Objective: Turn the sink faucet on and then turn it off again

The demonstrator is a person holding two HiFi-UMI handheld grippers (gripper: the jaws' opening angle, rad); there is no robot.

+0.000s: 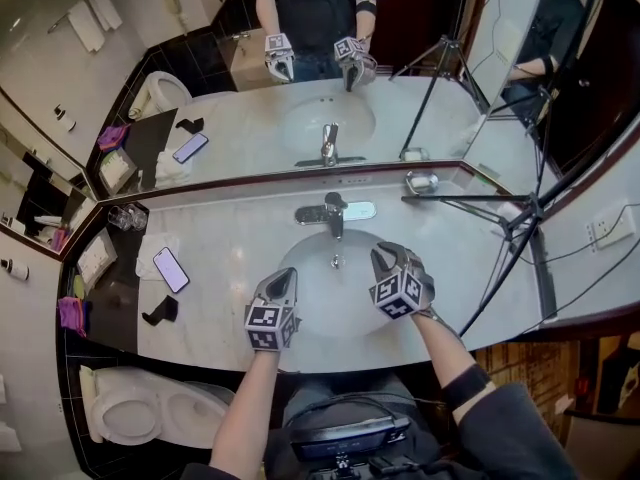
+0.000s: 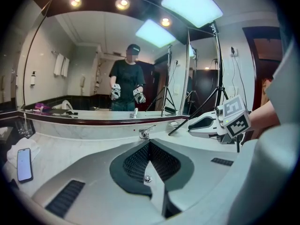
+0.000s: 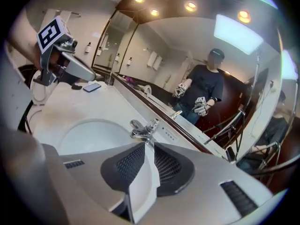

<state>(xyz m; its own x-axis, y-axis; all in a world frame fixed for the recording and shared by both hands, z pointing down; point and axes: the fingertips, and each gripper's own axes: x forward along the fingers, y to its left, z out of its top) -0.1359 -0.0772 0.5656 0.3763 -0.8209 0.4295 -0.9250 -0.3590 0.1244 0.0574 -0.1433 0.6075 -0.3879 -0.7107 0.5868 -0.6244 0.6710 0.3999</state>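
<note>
Left gripper [image 1: 285, 274]: I see its grey jaws pressed together, nothing between them. It hangs over the near left part of the white oval sink basin [image 1: 318, 303].
Right gripper [image 1: 384, 257]: its jaws stand a narrow gap apart and are empty. It is over the right part of the basin and points toward the faucet.
Faucet: the chrome single-lever sink faucet [image 1: 335, 211] stands at the middle of the back rim, just under the wall mirror [image 1: 420, 108]. Neither gripper touches it.
Counter: a smartphone with a light screen [image 1: 171, 269] lies on the pale marble counter [image 1: 235, 233], left of the basin.
</note>
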